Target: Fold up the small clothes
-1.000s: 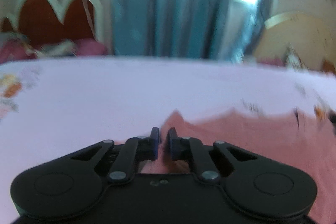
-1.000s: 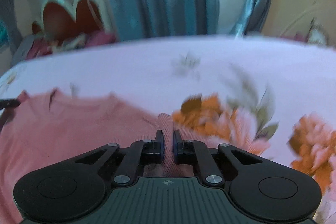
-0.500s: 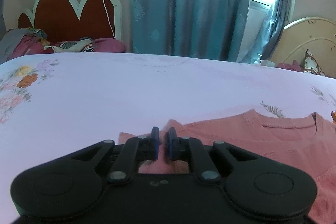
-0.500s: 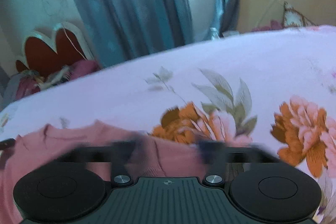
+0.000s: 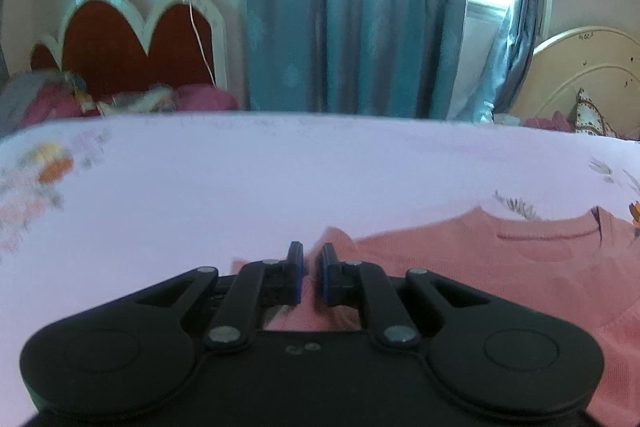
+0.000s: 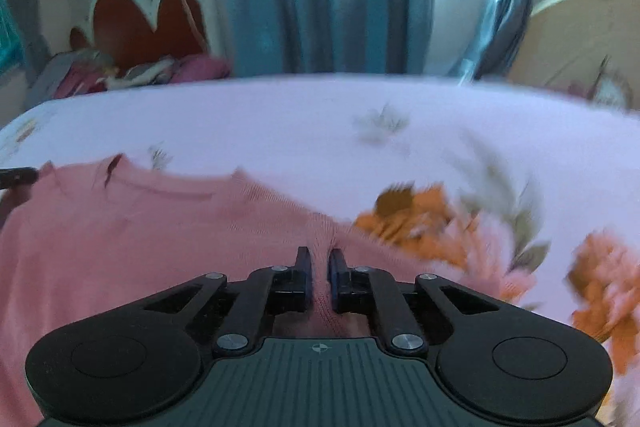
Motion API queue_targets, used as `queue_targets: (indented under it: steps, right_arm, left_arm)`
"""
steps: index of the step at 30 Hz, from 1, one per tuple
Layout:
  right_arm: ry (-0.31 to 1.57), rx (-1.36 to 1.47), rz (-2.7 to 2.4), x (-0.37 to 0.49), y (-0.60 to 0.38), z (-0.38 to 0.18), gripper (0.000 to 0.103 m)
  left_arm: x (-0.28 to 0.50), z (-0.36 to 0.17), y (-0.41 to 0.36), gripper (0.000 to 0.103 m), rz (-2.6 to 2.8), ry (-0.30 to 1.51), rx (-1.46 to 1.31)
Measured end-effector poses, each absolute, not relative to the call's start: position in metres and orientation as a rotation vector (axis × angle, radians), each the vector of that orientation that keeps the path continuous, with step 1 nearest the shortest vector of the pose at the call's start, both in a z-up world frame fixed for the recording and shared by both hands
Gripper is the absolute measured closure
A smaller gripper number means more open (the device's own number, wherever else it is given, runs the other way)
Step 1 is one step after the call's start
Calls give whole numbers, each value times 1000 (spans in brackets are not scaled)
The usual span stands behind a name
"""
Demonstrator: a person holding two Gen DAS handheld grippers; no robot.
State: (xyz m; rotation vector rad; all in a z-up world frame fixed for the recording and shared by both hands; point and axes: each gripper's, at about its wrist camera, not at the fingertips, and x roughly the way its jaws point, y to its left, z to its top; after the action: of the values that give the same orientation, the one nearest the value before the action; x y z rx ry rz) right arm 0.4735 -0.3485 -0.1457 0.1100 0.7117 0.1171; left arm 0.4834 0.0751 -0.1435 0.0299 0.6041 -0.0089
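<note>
- Left wrist view: left gripper (image 5: 311,269) low over the bed (image 5: 280,179), jaws nearly together with a thin fold of the pink top (image 5: 500,275) pinched between the blue pads at its left sleeve/shoulder edge.
- Same view: the top lies flat on the near right part of the sheet, neckline facing far, body running off right and near. Teal curtain (image 5: 360,11) and red headboard (image 5: 132,47) far behind.
- Right wrist view: right gripper (image 6: 319,267) also narrowly closed, a raised ridge of the pink top (image 6: 140,235) caught between the pads at the right sleeve side.
- Same view: the garment spreads left of the gripper; orange flower print (image 6: 424,223) on the sheet just right of it. Frame is motion-blurred.
- Risk: both grips look shallow, only an edge of knit, so a fast pull could slip the fabric out.
- Risk: uneven lift between the two hands would skew the fold or bunch the body.
- Risk: pads may grab only the top layer, leaving the back layer behind.
</note>
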Motion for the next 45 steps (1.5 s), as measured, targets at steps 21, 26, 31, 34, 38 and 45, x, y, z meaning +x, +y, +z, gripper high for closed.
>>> queue_targets:
  steps: [21,26,31,34,38,45]
  right_arm:
    - [712,172,-108,467,-367,-145,48]
    - [686,170,-73,447,-357,-125,47]
    - [728,139,50,427,-320,-121,63]
    - [752,113,118,415,-291,-125,64]
    - [764,101,181,407,-258,-129,64]
    - [814,90,74,390,-283,-154,64]
  left_arm:
    - [487,-145,77,83,117,638,69]
    - [467,-121,74,85,77,594,25]
    - [435,-111,42,85,-59,597,34]
    - [423,-122,17,84,-137,637,45]
    - [416,-143,-3,83,-168,675,87]
    - [409,-164,26,82,-69,724,124]
